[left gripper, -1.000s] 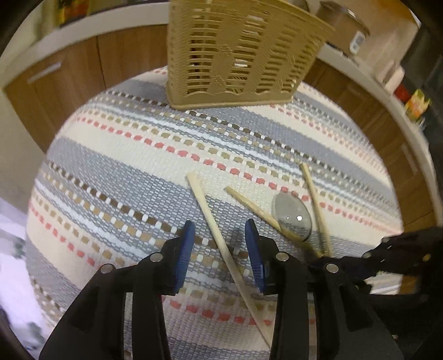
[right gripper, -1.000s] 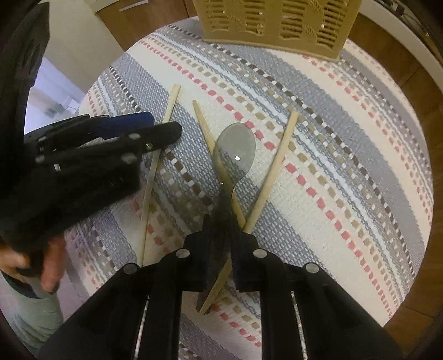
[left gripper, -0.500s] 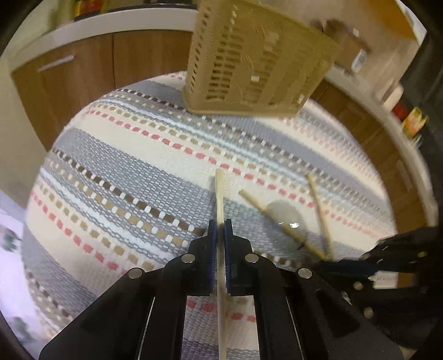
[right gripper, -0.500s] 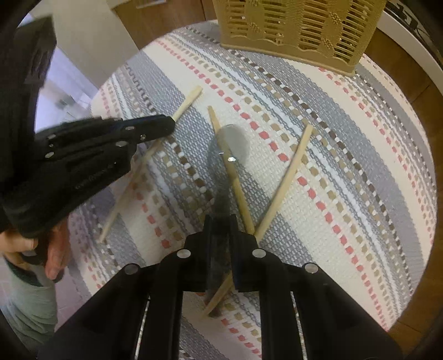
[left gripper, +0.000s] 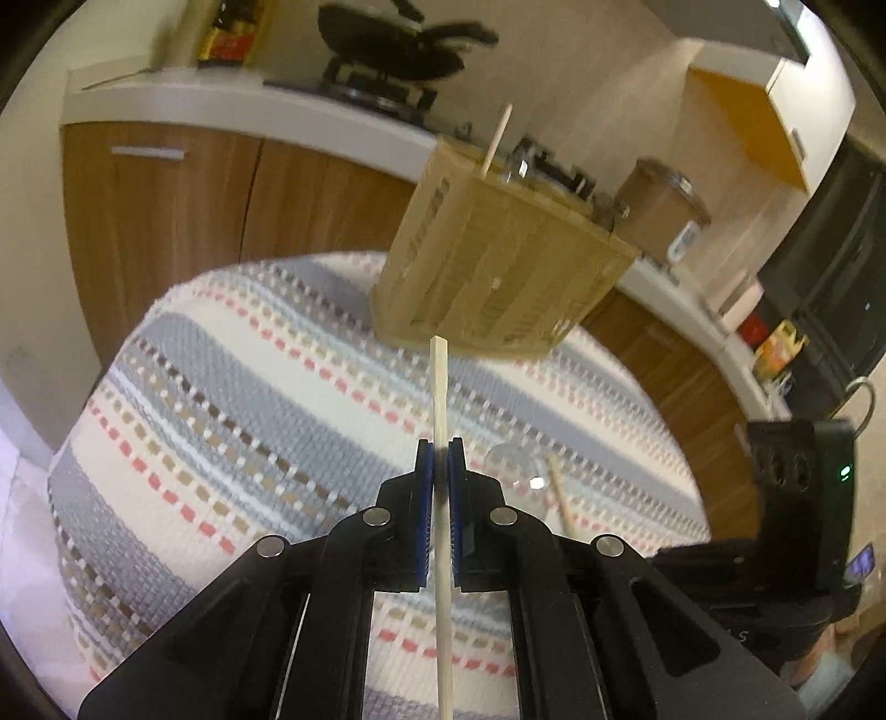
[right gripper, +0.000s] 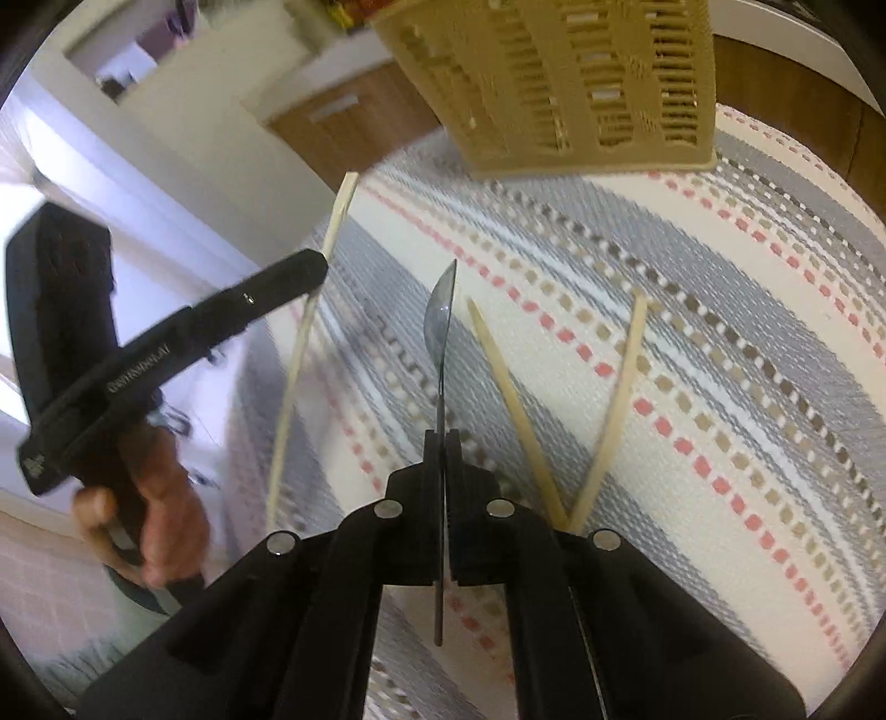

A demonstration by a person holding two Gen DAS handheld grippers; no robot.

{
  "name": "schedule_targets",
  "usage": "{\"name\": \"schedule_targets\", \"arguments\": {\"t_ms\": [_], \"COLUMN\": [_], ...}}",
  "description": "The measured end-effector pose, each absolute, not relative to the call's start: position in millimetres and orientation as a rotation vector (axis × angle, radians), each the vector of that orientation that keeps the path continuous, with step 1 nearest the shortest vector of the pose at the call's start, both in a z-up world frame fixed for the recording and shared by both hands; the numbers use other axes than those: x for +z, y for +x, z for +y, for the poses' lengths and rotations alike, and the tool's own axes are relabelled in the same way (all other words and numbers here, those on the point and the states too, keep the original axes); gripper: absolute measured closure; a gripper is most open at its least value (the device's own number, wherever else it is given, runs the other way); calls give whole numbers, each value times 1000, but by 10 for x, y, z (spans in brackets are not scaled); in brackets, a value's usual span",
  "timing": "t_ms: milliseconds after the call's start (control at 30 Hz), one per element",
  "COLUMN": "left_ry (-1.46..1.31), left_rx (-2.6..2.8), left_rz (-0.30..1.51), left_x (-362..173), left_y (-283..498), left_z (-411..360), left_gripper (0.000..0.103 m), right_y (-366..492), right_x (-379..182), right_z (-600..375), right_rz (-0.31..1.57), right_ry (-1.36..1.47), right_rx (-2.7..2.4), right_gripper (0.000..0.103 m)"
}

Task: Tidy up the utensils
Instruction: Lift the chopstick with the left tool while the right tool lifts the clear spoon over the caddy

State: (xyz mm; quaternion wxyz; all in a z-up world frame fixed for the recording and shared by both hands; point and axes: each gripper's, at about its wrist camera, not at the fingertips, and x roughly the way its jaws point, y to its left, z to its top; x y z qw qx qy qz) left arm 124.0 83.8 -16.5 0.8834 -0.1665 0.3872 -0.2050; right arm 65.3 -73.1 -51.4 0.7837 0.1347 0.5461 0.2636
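My left gripper point(left gripper: 441, 448) is shut on a wooden chopstick point(left gripper: 439, 382) and holds it above the striped cloth, pointing at the tan slotted utensil basket point(left gripper: 498, 282). One chopstick point(left gripper: 495, 141) stands in the basket. My right gripper point(right gripper: 441, 437) is shut on a clear plastic spoon point(right gripper: 440, 321), held edge-on above the cloth. Two chopsticks point(right gripper: 512, 410) point(right gripper: 614, 410) lie crossed on the cloth just right of it. The left gripper point(right gripper: 310, 266) with its chopstick point(right gripper: 302, 343) shows at the left. The basket point(right gripper: 565, 83) stands at the far edge.
The striped cloth point(left gripper: 249, 399) covers a round table. Behind it run wooden cabinets point(left gripper: 166, 221) and a white counter with a frying pan point(left gripper: 398, 44) and a brown canister point(left gripper: 659, 216). The right gripper's body point(left gripper: 797, 498) is at the right.
The left gripper closed on the chopstick and lifted it off the cloth toward the basket. The right gripper lifted the spoon and turned it edge-on.
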Motion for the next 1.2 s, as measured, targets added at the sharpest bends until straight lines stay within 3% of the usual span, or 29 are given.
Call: {"name": "schedule_targets", "arguments": {"t_ms": [300,800,1200], "left_ry": [-381,-332,-408], "left_rx": [-402,-385,-306], "left_rz": [655,173,66], "left_x": [169,1248,1201], "left_y": [1240,1563,2312], "left_z": [847,448,336], "left_gripper": [100,100,100], "right_y": [717,1218,1933], "right_x": [-201,971,1043], "right_z": [-1072,-1588,-1836], "right_rz": [1060,587,401], "right_ry": [366,308,212], "right_rx": [573,463,304], "right_gripper": [102,102,102]}}
